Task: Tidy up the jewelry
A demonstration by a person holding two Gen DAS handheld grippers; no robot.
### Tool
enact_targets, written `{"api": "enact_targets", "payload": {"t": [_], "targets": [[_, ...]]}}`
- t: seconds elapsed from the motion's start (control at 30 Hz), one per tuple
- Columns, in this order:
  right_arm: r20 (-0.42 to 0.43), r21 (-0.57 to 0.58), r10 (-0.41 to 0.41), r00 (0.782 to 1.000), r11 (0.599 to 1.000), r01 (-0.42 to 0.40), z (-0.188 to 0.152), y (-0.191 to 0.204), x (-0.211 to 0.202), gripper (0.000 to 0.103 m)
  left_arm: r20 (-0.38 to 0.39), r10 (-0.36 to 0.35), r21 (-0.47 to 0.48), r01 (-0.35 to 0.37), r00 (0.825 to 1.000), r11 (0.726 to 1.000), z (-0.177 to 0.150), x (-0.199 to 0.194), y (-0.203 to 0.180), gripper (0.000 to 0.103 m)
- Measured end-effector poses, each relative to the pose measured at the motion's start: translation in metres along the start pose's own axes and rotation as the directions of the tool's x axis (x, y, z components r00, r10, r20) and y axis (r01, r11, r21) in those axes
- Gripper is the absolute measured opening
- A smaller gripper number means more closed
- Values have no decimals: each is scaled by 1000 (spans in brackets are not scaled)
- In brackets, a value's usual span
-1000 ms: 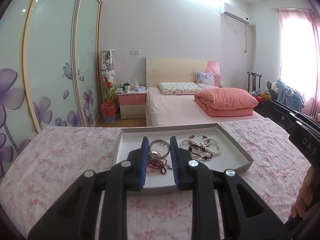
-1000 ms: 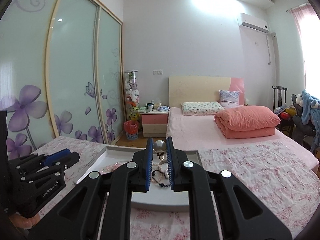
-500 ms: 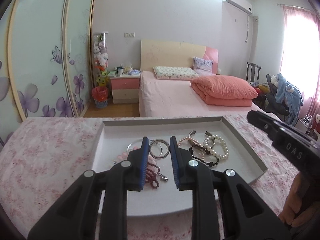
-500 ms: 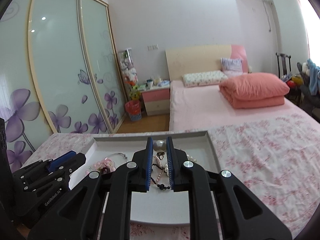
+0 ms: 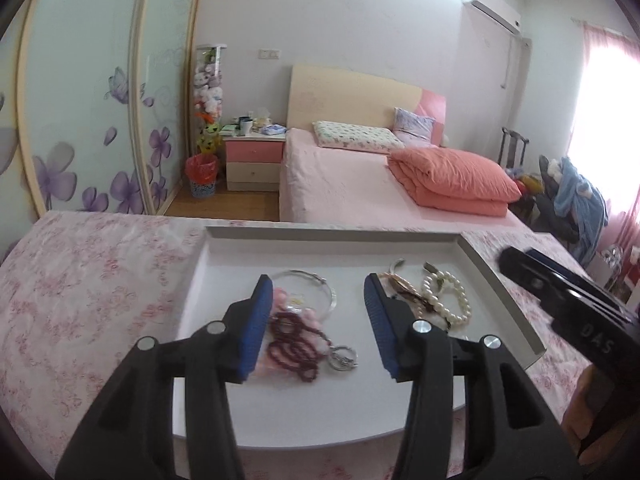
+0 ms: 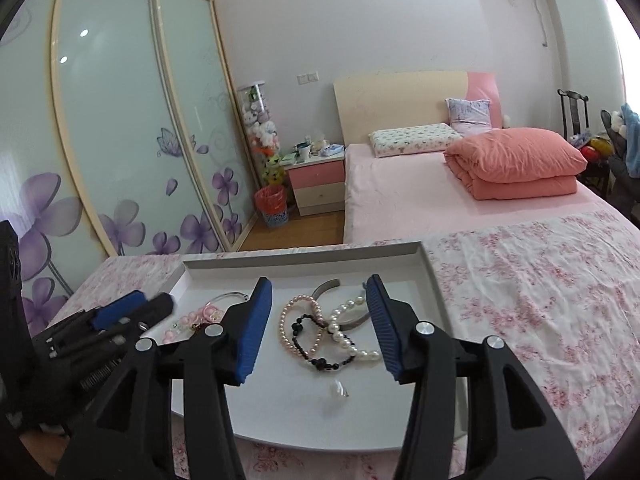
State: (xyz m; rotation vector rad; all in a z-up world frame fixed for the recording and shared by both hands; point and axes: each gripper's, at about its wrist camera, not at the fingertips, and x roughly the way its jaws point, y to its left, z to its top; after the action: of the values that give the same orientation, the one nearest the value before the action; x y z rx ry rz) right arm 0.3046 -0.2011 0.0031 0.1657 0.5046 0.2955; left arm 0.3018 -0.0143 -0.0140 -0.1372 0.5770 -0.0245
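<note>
A shallow grey tray [image 5: 504, 292] sits on the tabletop, which is covered with a pink floral cloth [image 5: 92, 292], and all the jewelry lies inside it.

The left gripper [image 5: 318, 322] hangs over the left half of the tray. Its jaws are opening and grip nothing; between the blue pads, down on the tray floor, lie a dark red bead bracelet [image 5: 294, 346], some pale pink pieces and a small metal ring [image 5: 343, 358]. A thin silver bangle [image 5: 320, 286] lies just beyond them.

The right gripper [image 6: 320, 322] hangs over the right half. Its jaws are opening too, with nothing held. Below the gap lie a pink pearl bracelet [image 6: 286, 322], a black bead bracelet [image 6: 320, 354] crossing it, and a white pearl strand [image 6: 352, 334] beside them, all tangled close together. A grey metal cuff [image 6: 326, 287] lies at the far side, and a small clear piece [image 6: 337, 390] sits alone nearer the front edge.

Beyond the tabletop stands a bed [image 6: 420, 196] with a folded salmon quilt [image 6: 516, 162], and a pink nightstand [image 6: 318, 184] beside a flowered sliding wardrobe [image 6: 120, 128].
</note>
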Motion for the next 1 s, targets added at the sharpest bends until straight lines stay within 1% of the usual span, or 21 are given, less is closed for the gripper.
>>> {"api": "enact_targets", "payload": {"t": [0.1,0.3,0.37,0.43,0.5,0.53,0.57,0.6,0.63,0.67,0.7,0.73,0.8,0.87,1.0], "targets": [[8,17,-7,1000,1000,7,3,-6,-5,50,7,16,-45,-16,1000,999,6,-8,15,52],[11,14,-14,1000,1000,14,3,-1,-14,51,24,45,-56,-43,999,997,10,-25,25,54],[16,7,-12,1000,1000,12,3,3,-18,57,28,50,-53,-48,998,997,10,-32,25,56],[29,-5,-15,999,1000,15,3,7,-24,60,34,55,-49,-54,998,997,9,-38,26,57],[38,-18,-15,999,1000,16,3,12,-31,64,38,58,-50,-56,998,997,7,-46,27,61],[42,-21,-15,999,1000,16,3,13,-34,69,41,60,-52,-58,997,997,6,-50,29,63],[48,-24,-15,999,1000,16,3,16,-38,78,45,62,-53,-60,997,997,5,-54,30,65],[54,-26,-15,998,1000,16,3,17,-40,84,49,66,-53,-63,997,997,4,-58,32,69],[66,-34,-21,998,999,24,2,20,-46,96,54,69,-51,-66,996,997,3,-62,33,71],[74,-38,-27,997,999,29,1,21,-49,101,57,71,-48,-69,996,996,2,-65,34,75],[86,-44,-32,996,998,35,1,23,-52,101,62,79,-44,-76,995,996,1,-69,35,82],[94,-49,-37,995,998,41,1,26,-56,101,69,86,-40,-84,994,996,0,-73,36,87],[89,-47,-39,995,998,43,1,27,-58,101,88,99,-30,-97,991,995,-1,-79,36,99],[86,-43,-37,996,998,41,2,27,-60,101,108,114,-15,-113,988,994,-1,-86,36,99],[88,-44,-47,995,998,51,2,27,-64,101,122,123,-1,-124,985,992,1,-93,36,99]]}}
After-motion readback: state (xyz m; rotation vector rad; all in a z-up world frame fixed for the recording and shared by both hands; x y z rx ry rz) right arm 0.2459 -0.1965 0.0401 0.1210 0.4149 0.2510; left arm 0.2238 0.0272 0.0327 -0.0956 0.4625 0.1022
